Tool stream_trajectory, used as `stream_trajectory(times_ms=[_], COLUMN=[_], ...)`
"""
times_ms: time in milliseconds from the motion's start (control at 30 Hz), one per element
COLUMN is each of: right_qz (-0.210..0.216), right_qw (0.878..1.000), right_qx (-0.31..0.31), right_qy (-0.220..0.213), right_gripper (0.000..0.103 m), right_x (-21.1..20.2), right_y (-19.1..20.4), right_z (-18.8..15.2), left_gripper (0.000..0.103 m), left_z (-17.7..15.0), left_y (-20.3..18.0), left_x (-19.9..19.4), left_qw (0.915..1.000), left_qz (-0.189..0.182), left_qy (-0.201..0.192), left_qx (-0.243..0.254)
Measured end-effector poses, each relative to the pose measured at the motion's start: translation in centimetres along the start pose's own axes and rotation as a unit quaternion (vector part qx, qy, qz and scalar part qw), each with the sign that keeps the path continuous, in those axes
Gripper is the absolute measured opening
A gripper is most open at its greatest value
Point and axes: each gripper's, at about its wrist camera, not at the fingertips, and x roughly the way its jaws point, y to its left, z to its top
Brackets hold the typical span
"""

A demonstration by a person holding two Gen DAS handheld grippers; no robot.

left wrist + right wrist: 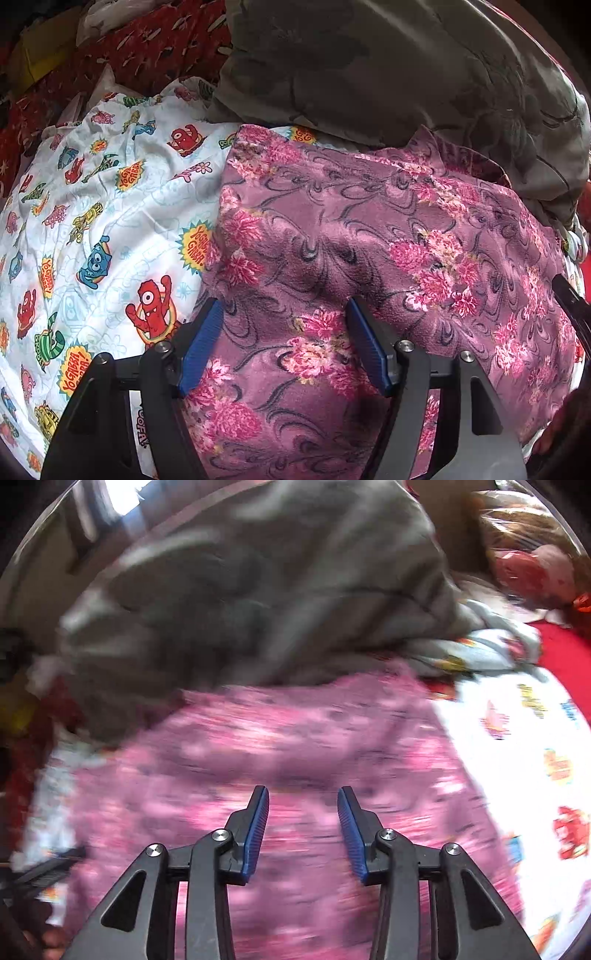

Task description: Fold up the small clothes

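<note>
While one pink floral fleece garment [369, 236] lies spread on the cartoon-print sheet [92, 206], both tongs hang over it. The left tongs [284, 343] and right tongs [303, 830] are spread, holding nothing. One grey floral blanket [388, 74] is heaped behind.

Left tool [284, 310]: jaws spread wide, blue pads [201, 347] facing inward, nothing clamped between them. Right tool [303, 797]: jaws likewise apart, pads [351, 830] parallel, gap unoccupied; its view is motion-blurred. Its dark edge shows at the far right of the left wrist view
</note>
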Motion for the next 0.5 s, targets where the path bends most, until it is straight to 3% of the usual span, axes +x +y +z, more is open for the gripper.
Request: stream_trajectory(times_ms=[133, 233, 267, 333, 500], right_qz=[0.045, 0.030, 0.020, -0.005, -0.003], right_qw=[0.997, 0.995, 0.995, 0.991, 0.992], right_qx=[-0.061, -0.078, -0.096, -0.131, -0.127], right_qy=[0.000, 0.060, 0.021, -0.014, -0.014], right_gripper=[0.040, 0.047, 0.048, 0.048, 0.048], right_x=[0.4, 3.9, 3.7, 3.5, 3.5], right_y=[4.8, 6.4, 6.9, 7.7, 7.8], right_z=[-1.2, -3.7, -4.6, -5.9, -5.7], left_gripper=[0.069, 0.069, 0.069, 0.069, 0.068], left_z=[-0.1, -0.1, 0.0, 0.2, 1.5], left_y=[-0.2, -0.1, 0.0, 0.6, 5.5], left_x=[-0.1, -0.1, -0.2, -0.5, -2.6], left_qw=[1.0000, 0.9999, 0.9998, 0.9995, 0.9968], left_qz=[0.005, 0.002, -0.002, -0.012, -0.051], left_qy=[0.004, 0.013, 0.018, 0.030, 0.027], left_qx=[0.001, -0.002, -0.004, -0.004, -0.054])
